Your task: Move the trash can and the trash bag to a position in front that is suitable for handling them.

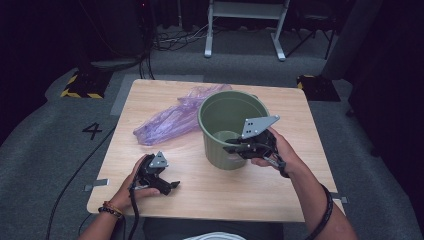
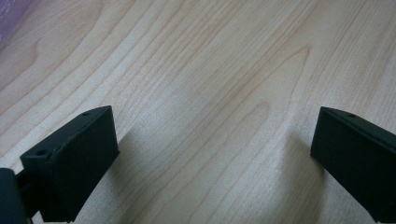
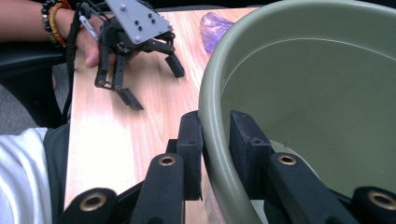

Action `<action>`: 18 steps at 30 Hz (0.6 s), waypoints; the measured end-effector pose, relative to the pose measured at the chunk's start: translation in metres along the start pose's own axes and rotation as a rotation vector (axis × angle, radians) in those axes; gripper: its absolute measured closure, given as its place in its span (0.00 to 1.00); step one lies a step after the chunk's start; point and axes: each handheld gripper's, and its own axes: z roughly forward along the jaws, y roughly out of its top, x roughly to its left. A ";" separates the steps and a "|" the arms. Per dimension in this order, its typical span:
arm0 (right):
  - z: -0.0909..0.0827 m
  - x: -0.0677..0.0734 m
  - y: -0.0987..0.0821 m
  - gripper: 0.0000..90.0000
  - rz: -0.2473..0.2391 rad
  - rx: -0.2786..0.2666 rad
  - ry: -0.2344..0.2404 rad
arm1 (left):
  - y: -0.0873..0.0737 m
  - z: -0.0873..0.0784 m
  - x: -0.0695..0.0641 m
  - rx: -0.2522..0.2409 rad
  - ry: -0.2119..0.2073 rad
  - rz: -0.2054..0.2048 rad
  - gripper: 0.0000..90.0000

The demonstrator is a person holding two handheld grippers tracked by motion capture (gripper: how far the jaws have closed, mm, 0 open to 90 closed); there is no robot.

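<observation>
An olive-green plastic bucket stands upright on the wooden table, right of centre. My right gripper straddles its near rim, one jaw outside the wall and one inside, both pads against the plastic. A crumpled purple plastic bag lies to the left behind the bucket, its tip also seen in the right gripper view. My left gripper rests low over the table near the front left. Its jaws stand wide apart over bare wood, with nothing between them.
The bucket's inside looks bare apart from its pale bottom. The person's hands and forearms come in from the front edge. Grey carpet with cables surrounds the table, and a metal frame stands far behind it.
</observation>
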 end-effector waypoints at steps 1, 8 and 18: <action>0.000 0.002 0.000 0.83 -0.003 -0.001 0.006 | 0.000 0.000 0.000 0.000 0.000 0.000 0.01; -0.003 0.018 0.000 0.83 -0.018 -0.004 0.010 | 0.000 0.000 0.000 0.000 0.000 0.000 0.01; -0.005 0.036 0.001 0.83 -0.034 -0.006 0.028 | 0.000 0.000 0.000 0.000 0.000 0.001 0.01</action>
